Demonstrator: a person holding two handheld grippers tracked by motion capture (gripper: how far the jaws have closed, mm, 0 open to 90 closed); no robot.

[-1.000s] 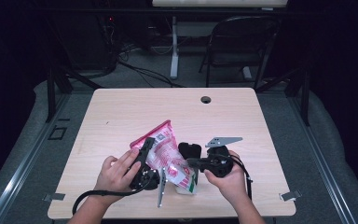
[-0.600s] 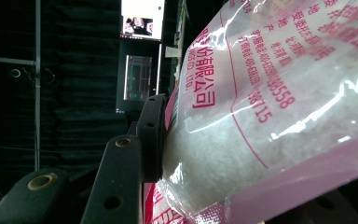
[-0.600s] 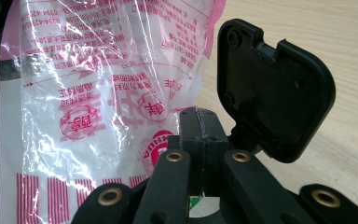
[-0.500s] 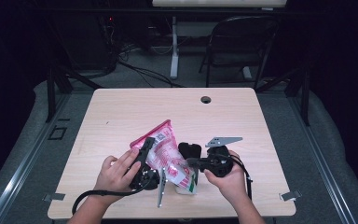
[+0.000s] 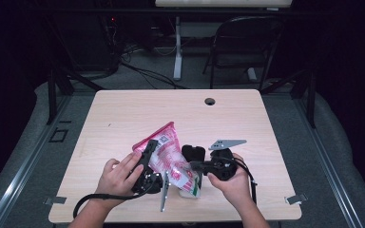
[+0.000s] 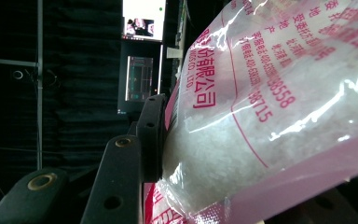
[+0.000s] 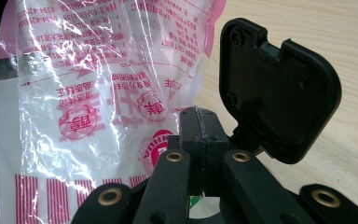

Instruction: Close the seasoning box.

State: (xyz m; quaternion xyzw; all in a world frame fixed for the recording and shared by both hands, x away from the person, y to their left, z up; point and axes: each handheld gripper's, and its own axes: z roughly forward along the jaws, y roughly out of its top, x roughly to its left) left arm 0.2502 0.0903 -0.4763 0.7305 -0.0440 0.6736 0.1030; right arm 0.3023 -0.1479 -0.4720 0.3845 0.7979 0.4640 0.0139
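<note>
Bag [image 5: 171, 159] of white granules held just above the near table [image 5: 123, 118] edge: left gripper [image 6: 154, 140] clamps its pink side seam, right gripper [image 7: 198, 135] jaws pinched fully together, apparently on the lower film edge. Advice: keep both grips firm and level, avoid tearing. Legible print: "CO. LTD.", digits "38558"; red Chinese characters otherwise.

The bench [image 5: 123, 118] is a light wooden top with rounded corners, standing on a grey floor [image 5: 28, 156]. A small round dark hole [image 5: 210, 101] sits near the middle of its far edge. Most of the surface lies bare. Near the front edge, about midway across, a pink and clear plastic bag [image 5: 171, 156] of white grains rests with its lower end on the wood. Just beside it, to the right, lies a black flat piece [image 5: 194, 153] with rounded corners, touching the surface.
</note>
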